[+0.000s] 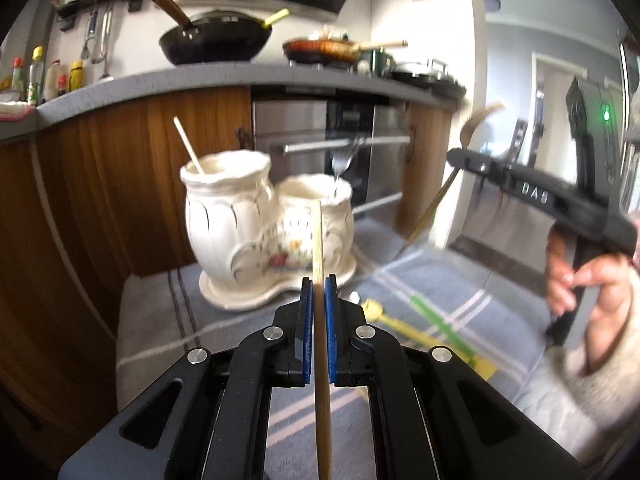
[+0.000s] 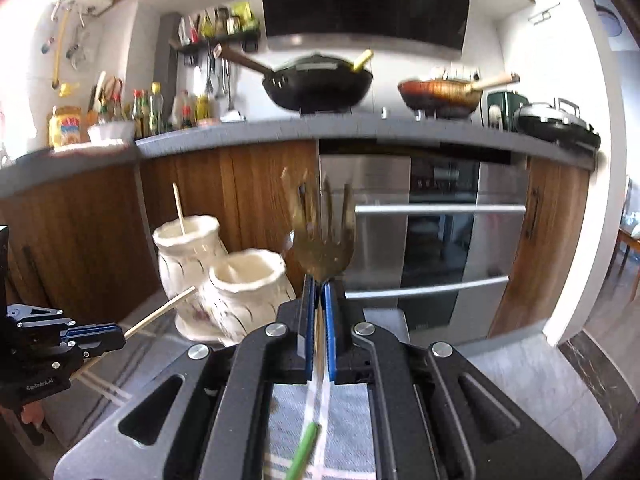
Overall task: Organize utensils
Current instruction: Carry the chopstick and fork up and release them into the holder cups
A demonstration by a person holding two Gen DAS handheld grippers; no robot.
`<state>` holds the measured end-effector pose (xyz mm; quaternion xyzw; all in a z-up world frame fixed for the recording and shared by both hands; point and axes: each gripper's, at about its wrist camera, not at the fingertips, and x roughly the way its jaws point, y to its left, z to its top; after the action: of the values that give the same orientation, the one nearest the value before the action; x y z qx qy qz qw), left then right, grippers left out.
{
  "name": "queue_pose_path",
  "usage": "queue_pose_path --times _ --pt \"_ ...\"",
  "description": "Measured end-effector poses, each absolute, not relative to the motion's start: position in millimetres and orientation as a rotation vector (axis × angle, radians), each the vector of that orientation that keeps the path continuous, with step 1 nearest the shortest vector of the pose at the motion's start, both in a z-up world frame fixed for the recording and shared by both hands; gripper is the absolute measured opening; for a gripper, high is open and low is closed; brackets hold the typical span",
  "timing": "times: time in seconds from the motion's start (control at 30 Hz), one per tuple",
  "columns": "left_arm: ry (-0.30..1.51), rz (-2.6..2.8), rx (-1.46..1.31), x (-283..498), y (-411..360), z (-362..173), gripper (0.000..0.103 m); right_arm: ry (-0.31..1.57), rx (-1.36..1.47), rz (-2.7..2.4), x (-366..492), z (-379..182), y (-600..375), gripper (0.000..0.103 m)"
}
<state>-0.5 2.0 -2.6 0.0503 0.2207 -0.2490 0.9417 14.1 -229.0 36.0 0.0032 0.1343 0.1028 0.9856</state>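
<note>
Kitchen setting: grey plaid cloth (image 1: 420, 280) covers the work surface, wood cabinets and an oven front behind.

Cream ceramic holder (image 1: 256, 232) — two joined pots on one saucer base — stands on the cloth at centre-left. The taller pot has one chopstick (image 1: 188, 146) leaning in it; the shorter pot has a silver utensil (image 1: 342, 164) in it (blurred, head looks like a fork or spoon).

Left gripper (image 1: 319, 280): blue pads pressed onto a wooden chopstick (image 1: 319, 240), pinched mid-length, tip pointing up toward the holder, held above the cloth, short of the pots.

Right gripper (image 2: 319, 284): pinching a brass-coloured fork (image 2: 324, 240) at the neck just below the tines, tines up; the handle hangs down under the fingers, as the left view shows. It sits to the right of the holder, clear of it.

On the cloth, near: yellow and green plastic utensils (image 1: 436, 320), not yet sorted.

Risks (judgement):
- Both frames show motion blur; a fast approach could knock the holder or the stick already in it.
- Fork gripped near its head — the long handle may swing and catch a pot rim.
- Chopstick is thin; it could pivot in the pads and miss the opening.
- Both tools heading for one holder could collide.
</note>
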Motion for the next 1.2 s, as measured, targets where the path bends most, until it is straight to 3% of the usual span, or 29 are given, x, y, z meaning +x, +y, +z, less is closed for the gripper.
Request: queue_pose_path --times 0.13,0.37,0.63,0.97,1.2 --pt "0.446 -0.527 0.055 2 6 1 0.007 0.252 0.017 0.223 11 43 -227 0.004" --pt "0.266 -0.638 -0.198 9 40 46 0.007 0.208 0.065 0.267 15 68 -223 0.004" --pt "0.169 -0.64 -0.342 65 54 71 0.006 0.123 0.093 0.305 38 97 -211 0.004" --pt "0.112 -0.509 -0.288 149 40 76 0.006 0.088 0.132 0.343 91 104 -198 0.004" --pt "0.092 -0.49 -0.247 172 26 56 0.006 0.173 0.176 0.369 127 80 -199 0.004"
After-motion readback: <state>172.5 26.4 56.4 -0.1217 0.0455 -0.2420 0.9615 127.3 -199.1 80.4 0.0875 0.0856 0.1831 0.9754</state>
